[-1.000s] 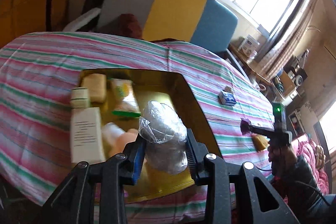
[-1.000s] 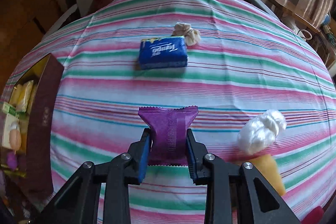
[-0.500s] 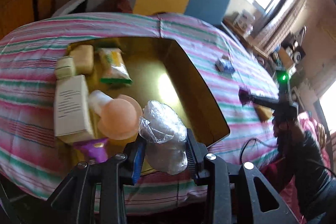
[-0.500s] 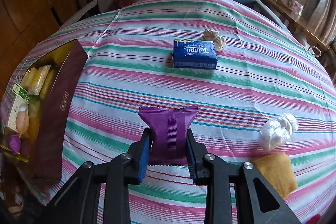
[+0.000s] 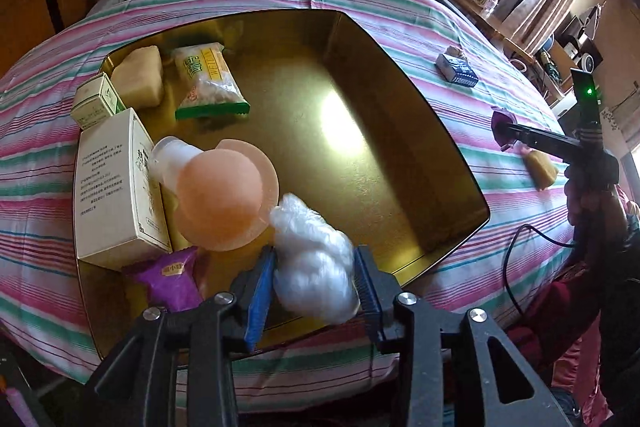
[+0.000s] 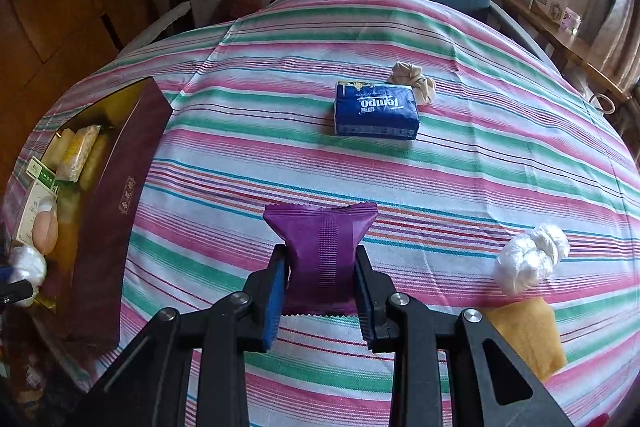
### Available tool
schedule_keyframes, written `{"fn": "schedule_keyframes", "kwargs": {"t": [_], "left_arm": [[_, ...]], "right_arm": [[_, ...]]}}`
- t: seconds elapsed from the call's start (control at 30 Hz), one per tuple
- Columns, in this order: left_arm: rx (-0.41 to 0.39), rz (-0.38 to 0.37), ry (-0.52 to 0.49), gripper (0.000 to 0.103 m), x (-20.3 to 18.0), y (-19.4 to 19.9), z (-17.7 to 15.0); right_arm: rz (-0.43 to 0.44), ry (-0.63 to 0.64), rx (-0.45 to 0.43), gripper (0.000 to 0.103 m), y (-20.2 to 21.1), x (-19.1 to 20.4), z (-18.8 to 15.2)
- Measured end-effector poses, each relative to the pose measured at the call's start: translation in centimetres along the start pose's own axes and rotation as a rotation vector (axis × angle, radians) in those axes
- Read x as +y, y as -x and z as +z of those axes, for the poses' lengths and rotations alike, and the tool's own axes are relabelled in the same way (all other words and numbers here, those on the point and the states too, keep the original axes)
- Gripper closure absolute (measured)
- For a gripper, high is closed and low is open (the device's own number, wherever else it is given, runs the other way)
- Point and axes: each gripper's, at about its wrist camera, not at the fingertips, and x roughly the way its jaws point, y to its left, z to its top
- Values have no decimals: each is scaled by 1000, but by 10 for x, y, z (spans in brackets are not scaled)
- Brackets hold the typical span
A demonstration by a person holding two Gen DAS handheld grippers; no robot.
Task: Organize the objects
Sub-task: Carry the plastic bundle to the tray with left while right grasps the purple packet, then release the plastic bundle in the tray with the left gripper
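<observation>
Left hand-held gripper (image 5: 314, 281) clamps a crumpled plastic bag (image 5: 312, 263); right hand-held gripper (image 6: 320, 279) clamps a purple packet (image 6: 320, 251).

Right gripper (image 6: 320, 273) clamping purple snack packet (image 6: 322, 247), blue tissue pack (image 6: 376, 113) beyond on striped tablecloth (image 6: 460, 167)

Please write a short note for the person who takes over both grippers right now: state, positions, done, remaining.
Left gripper: shut on a white plastic bag above the gold tray's near edge.
Right gripper: shut on a purple snack packet above the striped tablecloth.
Done: boxes, snacks, pink bottle in tray.
Left: blue tissue pack, beige scrunchie, second white bag, yellow item.
</observation>
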Motion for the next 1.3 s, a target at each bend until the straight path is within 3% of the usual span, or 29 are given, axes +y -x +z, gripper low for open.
{"fn": "schedule_keyframes", "kwargs": {"t": [0.27, 0.47, 0.57, 0.7, 0.87, 1.1, 1.3], "left_arm": [[-33, 22, 20, 62, 7, 13, -4], [-183, 6, 80, 62, 20, 57, -5], [-264, 32, 110, 62, 29, 75, -5], [-299, 30, 142, 62, 42, 82, -6], [-302, 17, 184, 62, 55, 79, -14], [-313, -2, 225, 62, 71, 80, -24], [-301, -16, 261, 62, 84, 75, -32]], "right_arm": [[-14, -6, -5, 72, 1, -1, 1], [-20, -62, -35, 72, 12, -9, 4], [26, -84, -78, 72, 34, 2, 8], [98, 14, -128, 72, 65, 56, 19], [203, 191, -105, 72, 71, 152, 29], [235, 328, 52, 72, 15, 252, 39], [192, 346, 151, 72, -35, 283, 43]]}}
